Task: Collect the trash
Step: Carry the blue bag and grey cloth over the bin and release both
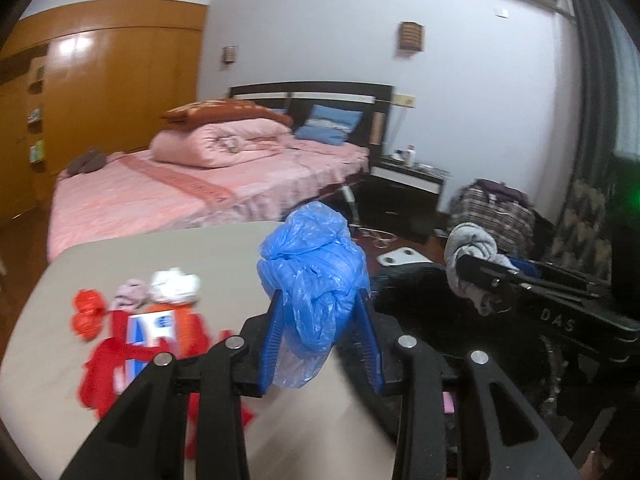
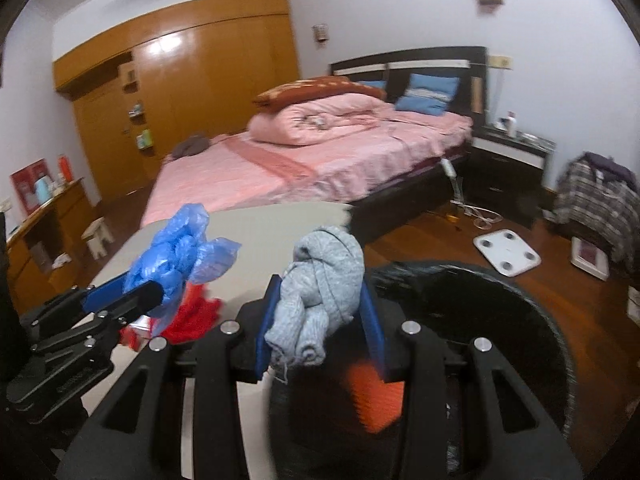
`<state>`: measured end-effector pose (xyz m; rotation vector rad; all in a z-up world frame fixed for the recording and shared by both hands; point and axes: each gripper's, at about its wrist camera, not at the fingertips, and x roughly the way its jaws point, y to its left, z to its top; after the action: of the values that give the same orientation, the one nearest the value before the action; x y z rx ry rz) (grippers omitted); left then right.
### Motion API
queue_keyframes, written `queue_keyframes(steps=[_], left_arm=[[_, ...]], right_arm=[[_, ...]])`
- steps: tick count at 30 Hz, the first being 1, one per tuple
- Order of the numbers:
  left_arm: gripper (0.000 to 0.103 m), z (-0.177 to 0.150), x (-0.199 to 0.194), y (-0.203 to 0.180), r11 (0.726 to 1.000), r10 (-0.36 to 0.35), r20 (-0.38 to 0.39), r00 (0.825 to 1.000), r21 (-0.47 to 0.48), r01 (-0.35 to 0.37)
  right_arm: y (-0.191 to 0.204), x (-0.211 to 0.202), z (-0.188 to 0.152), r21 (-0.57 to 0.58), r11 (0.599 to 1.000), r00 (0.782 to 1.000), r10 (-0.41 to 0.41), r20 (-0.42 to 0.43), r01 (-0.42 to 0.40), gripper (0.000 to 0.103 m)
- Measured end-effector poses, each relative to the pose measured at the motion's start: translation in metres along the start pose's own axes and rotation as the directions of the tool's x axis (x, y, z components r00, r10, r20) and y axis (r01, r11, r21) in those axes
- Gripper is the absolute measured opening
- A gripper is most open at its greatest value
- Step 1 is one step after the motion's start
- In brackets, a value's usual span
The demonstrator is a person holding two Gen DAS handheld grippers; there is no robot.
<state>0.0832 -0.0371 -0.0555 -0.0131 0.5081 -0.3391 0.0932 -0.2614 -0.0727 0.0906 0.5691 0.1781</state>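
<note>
My left gripper [image 1: 320, 328] is shut on a crumpled blue plastic bag [image 1: 314, 276] and holds it above the beige table's [image 1: 180, 252] right edge. My right gripper [image 2: 320, 320] is shut on a rolled grey cloth [image 2: 320, 292], held over a black-lined trash bin [image 2: 480, 304] with something orange [image 2: 376, 396] inside. The left gripper with the blue bag [image 2: 180, 256] shows at left in the right wrist view. The right gripper with the grey cloth [image 1: 472, 256] shows at right in the left wrist view. Red wrappers [image 1: 108, 356], a white wad [image 1: 174, 286] and a pink wad [image 1: 130, 292] lie on the table.
A pink bed [image 2: 320, 160] stands behind the table. A black nightstand [image 2: 508, 164], a white scale [image 2: 506, 252] on the wood floor and a pile of plaid clothing [image 2: 600, 204] are to the right. A wooden wardrobe [image 2: 180, 100] and a desk [image 2: 44, 224] are to the left.
</note>
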Motion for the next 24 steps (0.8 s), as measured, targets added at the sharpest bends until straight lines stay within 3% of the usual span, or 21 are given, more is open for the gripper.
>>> queue_keyframes(steps=[6, 14, 16, 18, 20, 24], left_arm=[[0.035, 0.006, 0.027, -0.042, 0.995, -0.101, -0.028, 0.994, 0.024, 0.102], [0.035, 0.006, 0.062, -0.092, 0.977, -0.200, -0.078, 0.977, 0.066, 0.205], [0.038, 0.005, 0.069, -0.100, 0.969, -0.229, -0.089, 0.969, 0.071, 0.235], [0.047, 0.003, 0.074, -0.105, 0.965, -0.244, -0.097, 0.965, 0.079, 0.251], [0.060, 0.002, 0.077, -0.108, 0.965, -0.241, -0.097, 0.966, 0.085, 0.249], [0.063, 0.003, 0.073, -0.096, 0.974, -0.208, -0.084, 0.974, 0.077, 0.215]], right_arm=[[-0.048, -0.014, -0.016, 0.057, 0.993, 0.995, -0.103, -0.006, 0.103, 0.037], [-0.086, -0.024, -0.033, 0.116, 0.977, 0.984, -0.180, -0.013, 0.180, 0.038], [-0.090, -0.025, -0.036, 0.124, 0.973, 0.981, -0.194, -0.014, 0.194, 0.040], [-0.094, -0.027, -0.039, 0.132, 0.969, 0.978, -0.210, -0.013, 0.210, 0.041], [-0.096, -0.028, -0.038, 0.134, 0.965, 0.974, -0.228, -0.004, 0.226, 0.058], [-0.096, -0.034, -0.037, 0.135, 0.959, 0.965, -0.258, 0.040, 0.250, 0.089]])
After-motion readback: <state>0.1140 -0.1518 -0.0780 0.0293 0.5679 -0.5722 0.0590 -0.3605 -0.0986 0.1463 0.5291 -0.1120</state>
